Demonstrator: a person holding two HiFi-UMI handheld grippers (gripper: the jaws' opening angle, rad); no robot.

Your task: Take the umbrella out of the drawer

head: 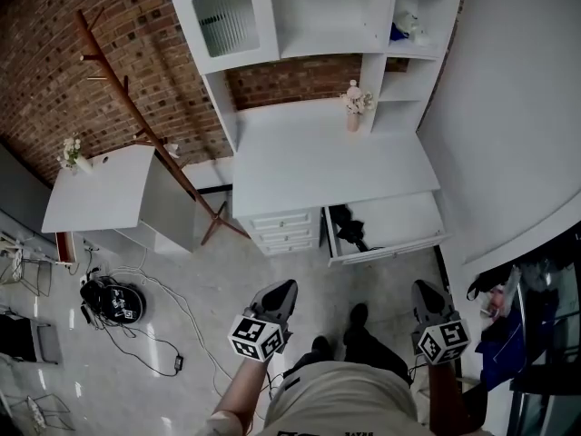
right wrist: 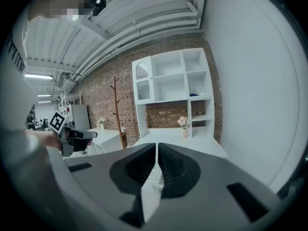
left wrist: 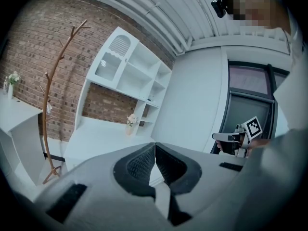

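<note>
Torso of the person at 6 o'clock in the head view, flanked by the left gripper at 7 and the right gripper at 5. Both sets of fingers are clenched on nothing, well short of the desk.

The open drawer, just right of centre, holds the black umbrella at its left end.

Likely faults:
- Fingers arriving unopened would only shove the umbrella deeper.
- A loose strap could catch on the drawer's front rim.
- The floor cables at 8 o'clock could trip a sidestep.

Surroundings:
- White hutch at 12.
- Tabletop at centre.
- Side table at 9.
- Wooden coat rack at 10.
- Flower vase at 12.

Nothing blocks the approach.
</note>
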